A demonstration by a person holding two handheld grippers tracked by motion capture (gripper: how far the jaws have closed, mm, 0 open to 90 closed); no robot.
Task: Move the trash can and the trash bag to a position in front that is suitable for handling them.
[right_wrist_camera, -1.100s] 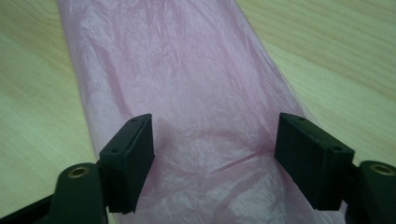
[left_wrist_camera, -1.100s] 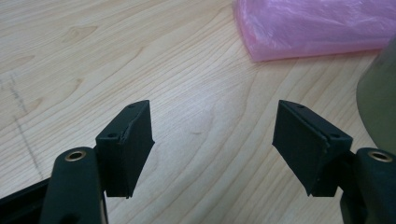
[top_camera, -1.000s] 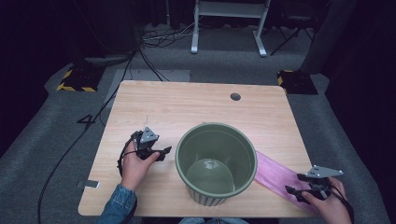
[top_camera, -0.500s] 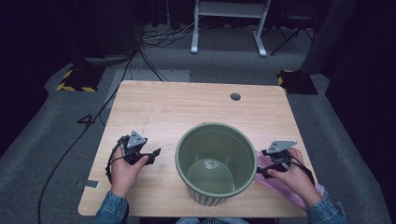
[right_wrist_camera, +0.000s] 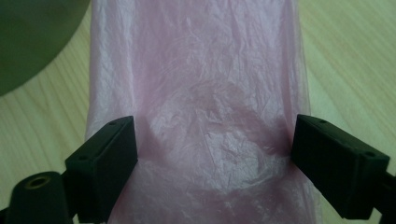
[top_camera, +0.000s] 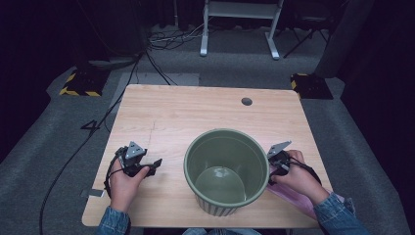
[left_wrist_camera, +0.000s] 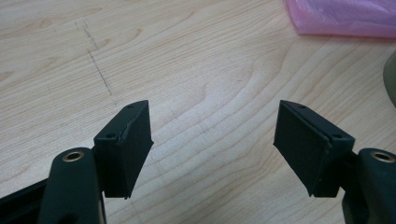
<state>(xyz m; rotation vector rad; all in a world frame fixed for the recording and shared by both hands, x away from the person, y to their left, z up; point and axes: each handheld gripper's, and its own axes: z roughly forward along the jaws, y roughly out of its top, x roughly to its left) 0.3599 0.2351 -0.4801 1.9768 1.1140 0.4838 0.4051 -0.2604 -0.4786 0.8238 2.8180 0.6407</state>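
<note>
At the left of the light wooden table [top_camera: 195, 107] we see the left gripper [top_camera: 152, 163], held low over bare wood by the left hand [top_camera: 122, 178]. Its jaws are spread wide and hold nothing.

In the middle stands the round dark green plastic bin [top_camera: 221, 171], upright and empty, near the front edge.

To the right of the bin lies the thin pink plastic bag [right_wrist_camera: 201, 93], flat and crinkled, one end close to the bin's foot. The right gripper [right_wrist_camera: 215, 156] is over it, just beside the bin. Its jaws are spread, one on each side of the bag's width, not pinching it yet.

We judge that the step in hand is picking up the bag, probably to line the bin. The next move calls for lowering the jaws onto the film and pressing them together on a fold, because such thin plastic slips easily.
</note>
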